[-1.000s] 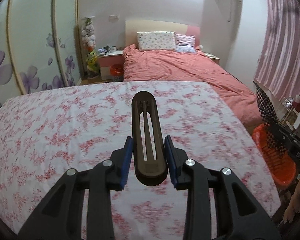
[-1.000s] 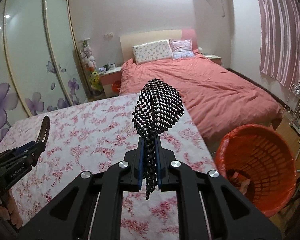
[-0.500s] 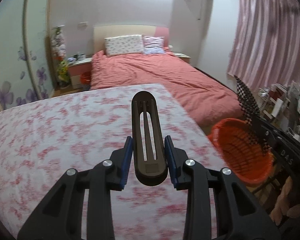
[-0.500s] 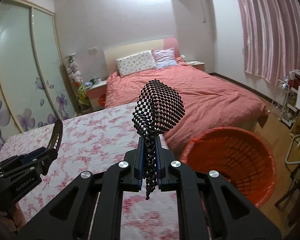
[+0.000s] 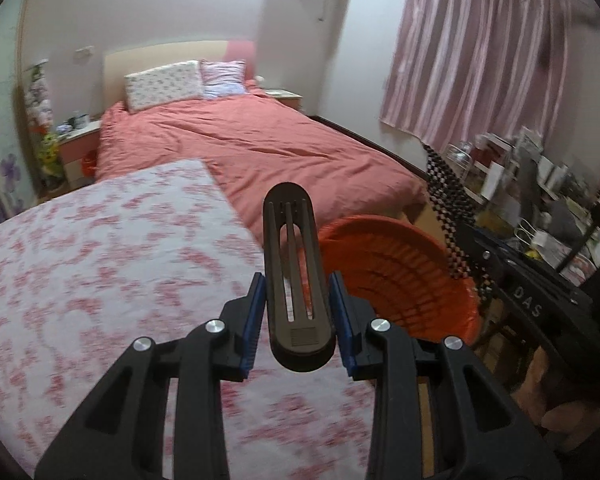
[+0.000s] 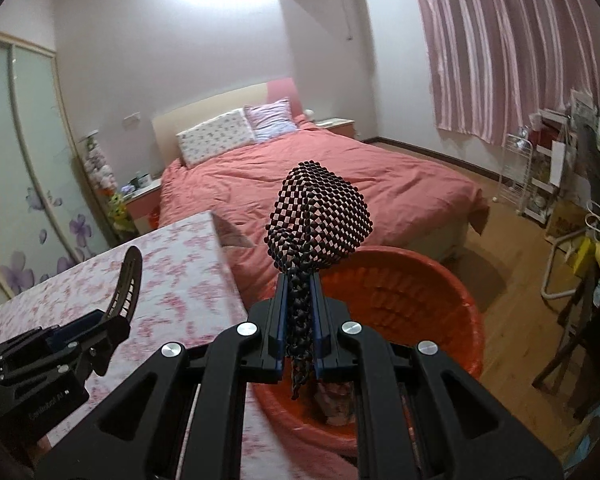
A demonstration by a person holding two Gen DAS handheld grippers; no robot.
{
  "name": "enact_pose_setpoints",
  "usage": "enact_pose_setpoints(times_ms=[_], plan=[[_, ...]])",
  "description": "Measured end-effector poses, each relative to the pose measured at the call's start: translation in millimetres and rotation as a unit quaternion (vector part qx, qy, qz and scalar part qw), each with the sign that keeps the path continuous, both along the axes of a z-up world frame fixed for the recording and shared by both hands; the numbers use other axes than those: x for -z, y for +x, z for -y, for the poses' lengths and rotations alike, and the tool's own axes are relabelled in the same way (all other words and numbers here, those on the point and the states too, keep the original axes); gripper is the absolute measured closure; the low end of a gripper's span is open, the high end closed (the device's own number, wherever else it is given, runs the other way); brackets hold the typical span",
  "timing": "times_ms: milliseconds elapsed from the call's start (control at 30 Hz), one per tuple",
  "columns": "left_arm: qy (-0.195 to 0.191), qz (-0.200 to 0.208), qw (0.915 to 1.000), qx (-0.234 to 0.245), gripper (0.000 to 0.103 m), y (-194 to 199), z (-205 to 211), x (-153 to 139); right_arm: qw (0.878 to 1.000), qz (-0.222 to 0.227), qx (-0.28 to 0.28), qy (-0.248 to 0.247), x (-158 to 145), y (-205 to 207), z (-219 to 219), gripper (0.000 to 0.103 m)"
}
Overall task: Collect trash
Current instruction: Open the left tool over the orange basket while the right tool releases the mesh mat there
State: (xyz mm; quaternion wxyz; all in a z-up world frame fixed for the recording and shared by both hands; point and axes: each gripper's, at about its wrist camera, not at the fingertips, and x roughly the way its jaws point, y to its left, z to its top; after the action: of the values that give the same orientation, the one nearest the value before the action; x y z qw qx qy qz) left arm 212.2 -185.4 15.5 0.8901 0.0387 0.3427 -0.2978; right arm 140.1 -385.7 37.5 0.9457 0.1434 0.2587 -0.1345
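My left gripper [image 5: 298, 320] is shut on a dark brown slotted plastic piece [image 5: 294, 264] that stands up between the blue pads, at the right edge of the floral-covered surface [image 5: 100, 280]. My right gripper [image 6: 299, 332] is shut on a black beaded mesh piece [image 6: 320, 224], held over the near rim of the orange basket [image 6: 420, 300]. The basket also shows in the left wrist view [image 5: 400, 276], just right of the slotted piece. Some crumpled trash [image 6: 338, 400] lies in the basket's bottom.
A bed with a red cover [image 6: 320, 184] lies beyond the basket. Pink curtains [image 6: 500, 48] hang at the right. A cluttered rack and shelves [image 6: 560, 168] stand along the right wall. A bedside table [image 6: 140, 200] and sliding wardrobe doors [image 6: 20, 160] are at the left.
Both grippers have swung right, off the floral surface toward the orange basket. The basket is now closer and lies under the right gripper. Both grips are unchanged.
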Motion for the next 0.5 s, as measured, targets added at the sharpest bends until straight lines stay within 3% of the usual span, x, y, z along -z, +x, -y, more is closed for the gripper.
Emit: enact_pose_setpoints(times_ms=[367, 500], plan=[[0.007, -0.033, 0.9982, 0.05, 0.068, 19, 77, 29, 0.999, -0.021, 0.022, 0.034, 27, 8, 44, 0.09], [0.017, -0.045, 0.9979, 0.043, 0.056, 29, 84, 43, 0.998, -0.033, 0.027, 0.051, 38, 11, 53, 0.069]])
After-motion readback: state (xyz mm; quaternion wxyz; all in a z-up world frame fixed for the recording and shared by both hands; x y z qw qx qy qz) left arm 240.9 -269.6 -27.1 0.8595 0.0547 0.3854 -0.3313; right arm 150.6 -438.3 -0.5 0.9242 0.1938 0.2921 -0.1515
